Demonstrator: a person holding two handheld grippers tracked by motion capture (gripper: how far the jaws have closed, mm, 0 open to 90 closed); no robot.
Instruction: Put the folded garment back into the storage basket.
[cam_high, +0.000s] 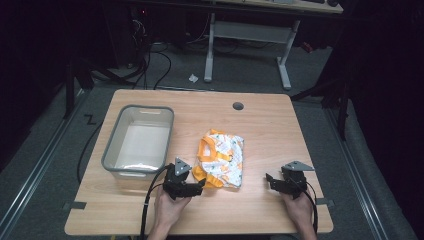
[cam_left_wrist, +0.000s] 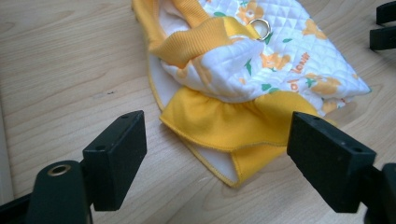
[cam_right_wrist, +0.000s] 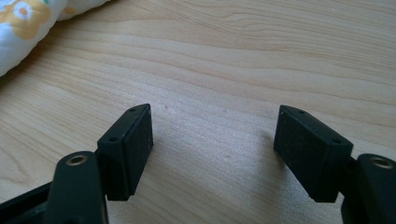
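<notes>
Two spread, empty grippers: left gripper (cam_high: 199, 187) sits just off the folded garment's (cam_high: 220, 159) near yellow hem, right gripper (cam_high: 270, 180) well apart toward the worktop's (cam_high: 260, 125) right edge.

Open left claw (cam_left_wrist: 217, 154) faces folded yellow garment (cam_left_wrist: 243, 74).

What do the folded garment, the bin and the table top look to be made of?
Garment: quilted printed fabric, diamond stitching, yellow ribbed-knit trim, small metal ring.
Bin: likely plastic, translucent walls, grey rim.
Table: pale wood grain, matte; possibly laminate.
</notes>
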